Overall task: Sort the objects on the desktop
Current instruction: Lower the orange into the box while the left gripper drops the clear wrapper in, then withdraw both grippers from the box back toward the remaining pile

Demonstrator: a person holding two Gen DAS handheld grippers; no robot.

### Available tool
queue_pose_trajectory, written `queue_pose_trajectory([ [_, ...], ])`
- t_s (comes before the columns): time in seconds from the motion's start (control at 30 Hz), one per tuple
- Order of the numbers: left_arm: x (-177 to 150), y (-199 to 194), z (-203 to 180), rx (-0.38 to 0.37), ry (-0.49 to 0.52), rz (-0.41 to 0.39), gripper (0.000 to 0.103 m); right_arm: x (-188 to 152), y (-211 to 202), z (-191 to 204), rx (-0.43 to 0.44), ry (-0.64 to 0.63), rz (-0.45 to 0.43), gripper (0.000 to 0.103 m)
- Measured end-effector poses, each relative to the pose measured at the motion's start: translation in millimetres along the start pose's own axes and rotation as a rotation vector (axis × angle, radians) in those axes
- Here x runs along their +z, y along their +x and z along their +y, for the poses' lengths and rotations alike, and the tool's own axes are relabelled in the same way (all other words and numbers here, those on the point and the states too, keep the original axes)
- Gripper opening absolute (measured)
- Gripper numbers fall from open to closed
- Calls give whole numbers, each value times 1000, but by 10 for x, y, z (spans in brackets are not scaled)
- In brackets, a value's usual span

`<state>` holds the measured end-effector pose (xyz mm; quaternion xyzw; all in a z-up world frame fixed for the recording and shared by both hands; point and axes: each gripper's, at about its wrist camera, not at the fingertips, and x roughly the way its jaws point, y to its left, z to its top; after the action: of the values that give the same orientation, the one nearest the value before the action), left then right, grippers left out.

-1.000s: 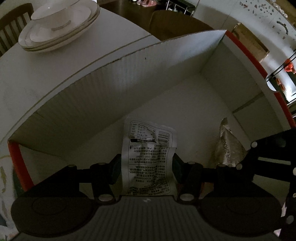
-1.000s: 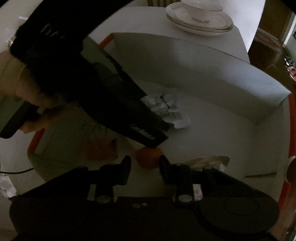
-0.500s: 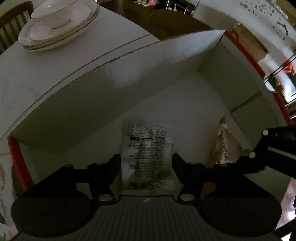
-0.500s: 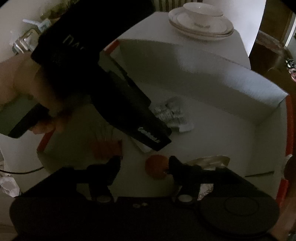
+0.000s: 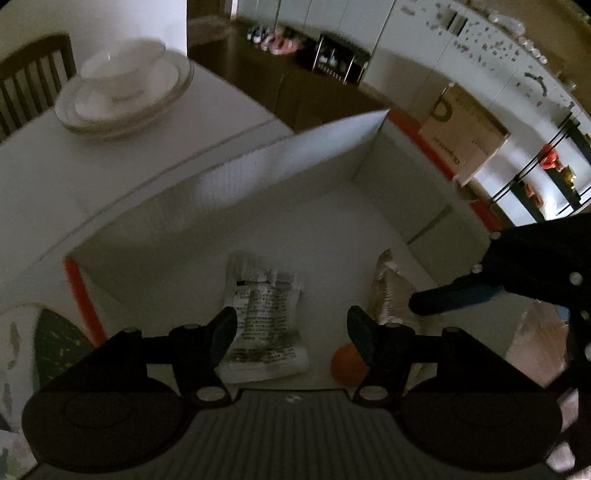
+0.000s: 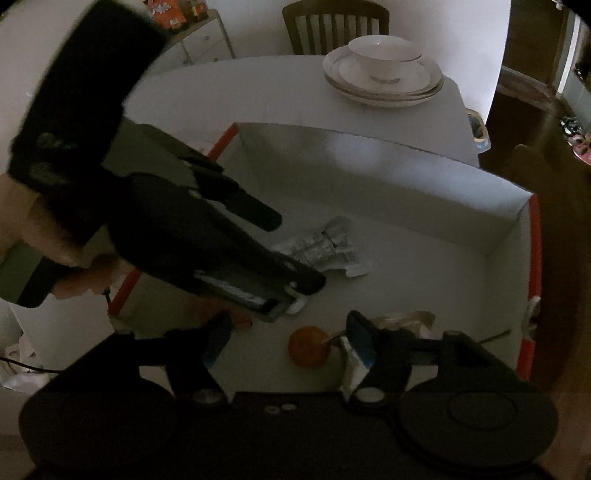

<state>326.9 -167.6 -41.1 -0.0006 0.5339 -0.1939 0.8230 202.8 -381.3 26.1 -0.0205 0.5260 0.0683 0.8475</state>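
A white cardboard box [image 5: 280,173] with orange edges stands on the table; it also shows in the right wrist view [image 6: 369,173]. On its floor lie a white printed packet [image 5: 264,314], a small orange fruit [image 5: 347,363] and a crinkled foil packet [image 5: 388,291]. My left gripper [image 5: 291,328] is open and empty above the white packet [image 6: 325,247]. My right gripper [image 6: 288,332] is open and empty above the orange fruit [image 6: 308,345]. The foil packet [image 6: 406,319] is partly hidden behind the right finger.
A cup on stacked plates [image 5: 125,96] sits on the white table beyond the box, also in the right wrist view [image 6: 384,74]. A wooden chair [image 6: 336,26] stands behind the table. A brown carton [image 5: 461,136] stands past the box.
My left gripper let go of the white packet, opened wide and lifted back. My right gripper let go of the orange fruit, opened and rose; both items lie in the box.
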Motion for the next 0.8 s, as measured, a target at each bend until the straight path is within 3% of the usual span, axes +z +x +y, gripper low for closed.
queue_pose_trajectory([
  [0.43,-333,-642,-153,30,32,-211,65,-198,-255,122,-53,-23,-68,82],
  [0.8,-827,-1000,20,55,7,-274,71,-320,-390,286,-86,42,-170,93],
])
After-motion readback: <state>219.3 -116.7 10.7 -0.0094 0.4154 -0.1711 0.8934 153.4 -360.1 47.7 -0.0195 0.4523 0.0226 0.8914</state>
